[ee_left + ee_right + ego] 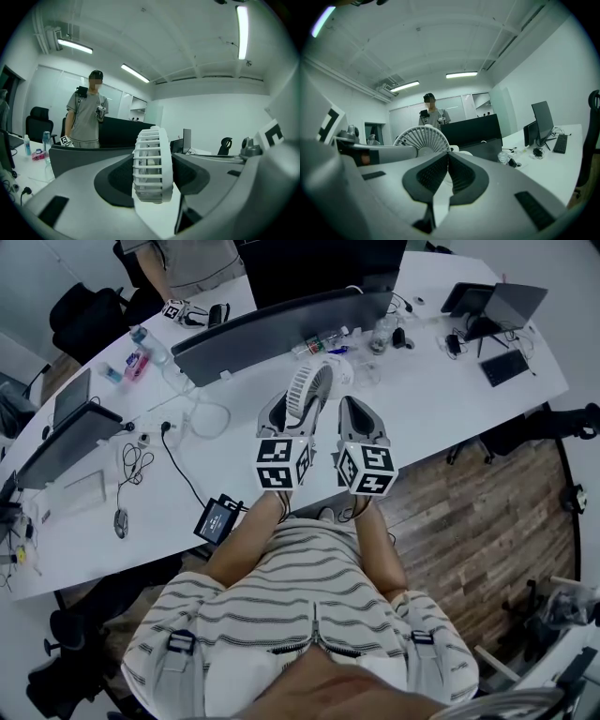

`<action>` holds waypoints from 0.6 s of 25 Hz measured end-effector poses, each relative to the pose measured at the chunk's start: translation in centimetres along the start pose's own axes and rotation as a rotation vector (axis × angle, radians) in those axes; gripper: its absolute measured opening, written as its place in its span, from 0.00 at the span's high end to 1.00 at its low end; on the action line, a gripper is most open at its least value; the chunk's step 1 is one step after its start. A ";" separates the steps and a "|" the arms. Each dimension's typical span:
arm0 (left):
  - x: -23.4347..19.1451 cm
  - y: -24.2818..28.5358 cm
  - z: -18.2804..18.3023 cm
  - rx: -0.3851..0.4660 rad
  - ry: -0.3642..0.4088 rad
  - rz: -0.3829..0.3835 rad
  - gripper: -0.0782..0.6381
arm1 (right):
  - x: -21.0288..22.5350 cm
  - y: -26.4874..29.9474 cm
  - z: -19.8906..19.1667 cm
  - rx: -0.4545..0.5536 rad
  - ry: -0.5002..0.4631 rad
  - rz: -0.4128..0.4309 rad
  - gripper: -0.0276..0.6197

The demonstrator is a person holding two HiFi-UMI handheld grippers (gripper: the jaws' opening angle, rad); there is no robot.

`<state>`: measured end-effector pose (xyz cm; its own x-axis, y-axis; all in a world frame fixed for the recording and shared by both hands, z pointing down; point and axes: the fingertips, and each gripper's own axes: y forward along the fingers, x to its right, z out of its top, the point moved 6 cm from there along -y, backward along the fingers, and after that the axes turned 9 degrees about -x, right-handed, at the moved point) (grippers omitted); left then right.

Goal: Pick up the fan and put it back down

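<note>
1. The fan (309,388) is small and white, with a round head behind a slatted guard whose ribs fan out from a central hub.
2. It stands upright, its head pinched at both faces by the jaws of the left gripper (296,414).
3. It sits over the white table (441,399), midway along its length, between the near edge and the dark monitor (281,329).
4. Whether its underside touches the table cannot be told.

White curved table (441,409) with dark monitor (281,329), laptop (511,304), bottles (321,340), black cable (183,479)
</note>
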<state>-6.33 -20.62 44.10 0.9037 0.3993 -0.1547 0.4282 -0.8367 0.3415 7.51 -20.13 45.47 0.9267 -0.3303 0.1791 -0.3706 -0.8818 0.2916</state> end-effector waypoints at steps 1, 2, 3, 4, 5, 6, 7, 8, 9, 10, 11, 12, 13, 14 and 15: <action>0.1 -0.1 0.1 0.005 0.005 0.005 0.57 | 0.0 0.0 0.0 -0.001 -0.001 0.002 0.94; 0.2 -0.2 0.2 0.009 0.008 0.008 0.57 | -0.1 0.0 0.0 -0.001 -0.002 0.003 0.94; 0.2 -0.3 0.3 0.013 0.011 0.010 0.57 | -0.1 0.0 0.1 -0.001 -0.003 0.005 0.94; 0.2 -0.3 0.4 0.015 0.015 0.013 0.57 | -0.1 0.1 0.2 0.000 -0.003 0.006 0.94; 0.2 -0.2 0.5 0.017 0.019 0.016 0.57 | -0.1 0.1 0.2 0.001 -0.002 0.007 0.94; 0.2 -0.2 0.5 0.018 0.022 0.018 0.57 | -0.1 0.2 0.3 0.003 -0.001 0.009 0.94; 0.3 -0.2 0.6 0.020 0.026 0.019 0.57 | -0.1 0.2 0.3 0.004 -0.002 0.011 0.94; 0.3 -0.2 0.6 0.022 0.028 0.019 0.57 | -0.1 0.3 0.3 0.005 -0.004 0.013 0.94; 0.3 -0.2 0.6 0.021 0.029 0.018 0.57 | -0.1 0.3 0.3 0.005 -0.007 0.017 0.94; 0.3 -0.1 0.6 0.020 0.031 0.016 0.57 | -0.2 0.3 0.3 0.005 -0.011 0.020 0.94; 0.4 -0.1 0.6 0.019 0.031 0.016 0.57 | -0.2 0.3 0.3 0.004 -0.014 0.023 0.94; 0.4 -0.1 0.6 0.018 0.031 0.017 0.57 | -0.2 0.3 0.4 0.004 -0.016 0.025 0.94; 0.4 -0.1 0.6 0.018 0.032 0.020 0.57 | -0.3 0.3 0.4 0.005 -0.017 0.026 0.94; 0.3 -0.1 0.6 0.018 0.033 0.022 0.57 | -0.2 0.3 0.4 0.006 -0.017 0.027 0.94; 0.3 -0.1 0.6 0.019 0.034 0.022 0.57 | -0.2 0.3 0.4 0.007 -0.017 0.027 0.94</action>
<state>-6.08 -20.63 43.45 0.9125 0.3925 -0.1158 0.4081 -0.8524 0.3269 7.19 -20.48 45.13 0.9174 -0.3593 0.1711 -0.3949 -0.8748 0.2807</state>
